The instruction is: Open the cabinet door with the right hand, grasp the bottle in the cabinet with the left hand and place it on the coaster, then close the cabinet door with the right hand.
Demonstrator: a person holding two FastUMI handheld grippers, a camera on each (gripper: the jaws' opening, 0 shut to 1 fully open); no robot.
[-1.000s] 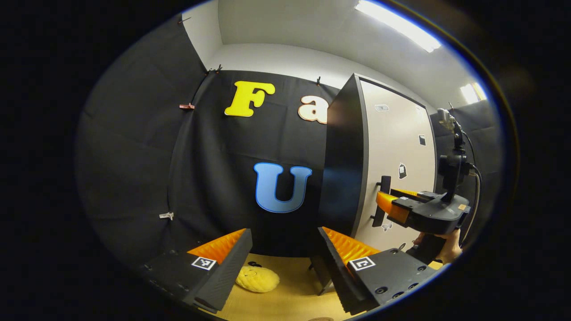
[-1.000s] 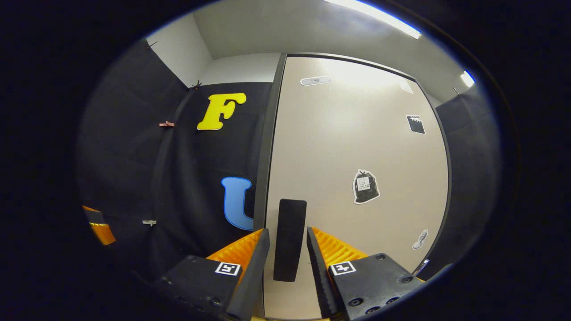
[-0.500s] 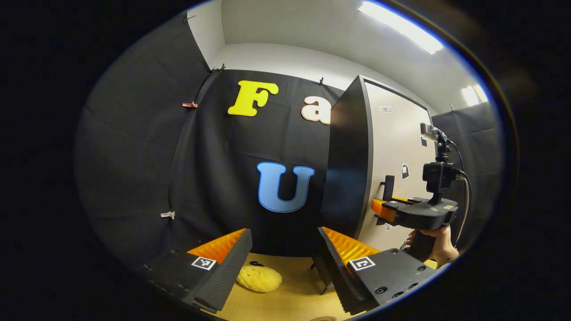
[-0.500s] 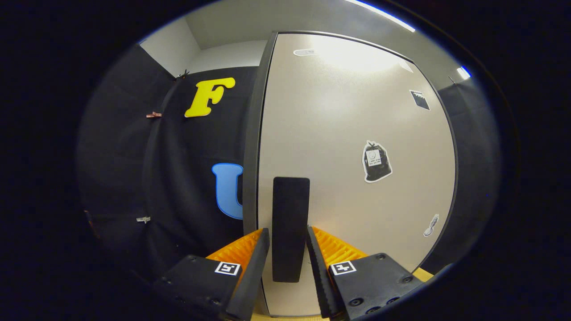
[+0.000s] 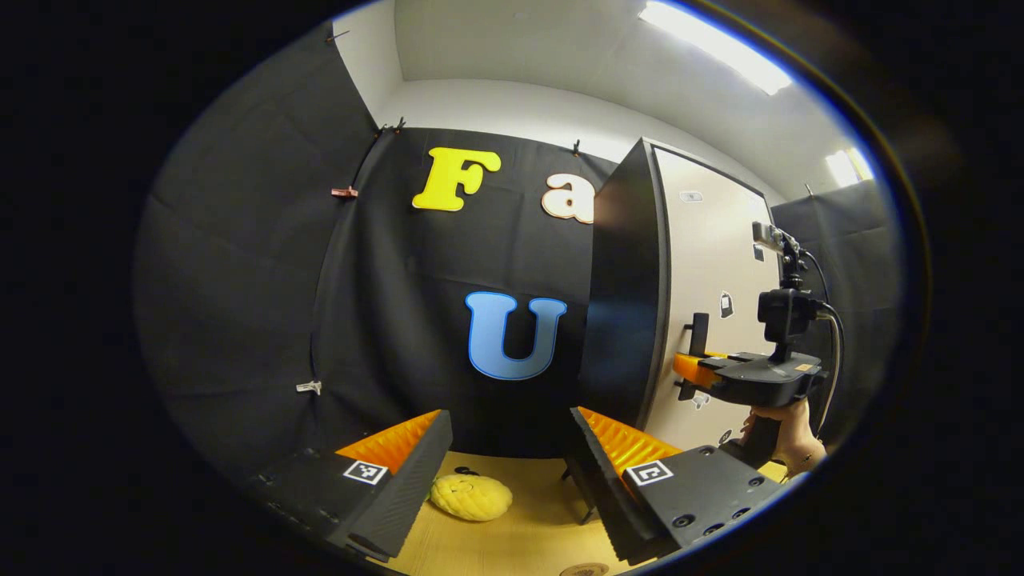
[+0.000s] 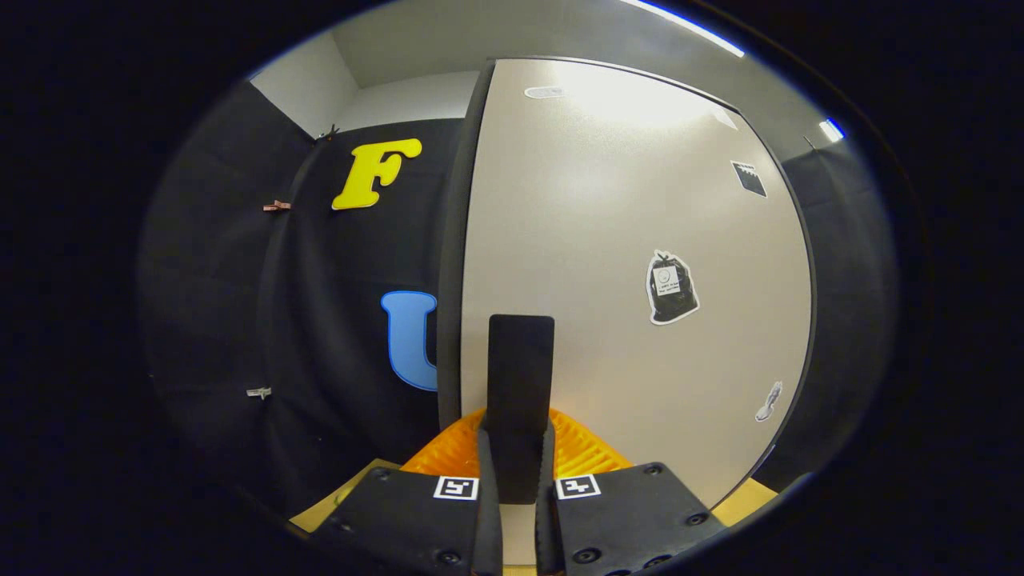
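The cabinet (image 5: 624, 304) stands on the right of the left gripper view, with a dark side panel and a pale door (image 5: 720, 264) that is closed flat. Inside the right gripper view the door (image 6: 640, 240) is close ahead, and my right gripper (image 6: 516, 480) is shut on its black upright handle (image 6: 520, 376), both fingers pressing its sides. From the left gripper view the right gripper (image 5: 694, 372) meets the handle (image 5: 698, 332), held by a hand (image 5: 788, 436). My left gripper (image 5: 504, 480) hangs open over the table, holding nothing.
A yellow knitted soft thing (image 5: 470, 496) lies on the wooden table (image 5: 528, 528) between the left fingers. A small round brownish thing (image 5: 584, 570) peeks in at the bottom edge. Stickers (image 6: 670, 288) dot the door. Black cloth walls stand behind and to the left.
The right gripper's fingers, open around the handle before, have closed onto it. The left gripper has hardly moved.
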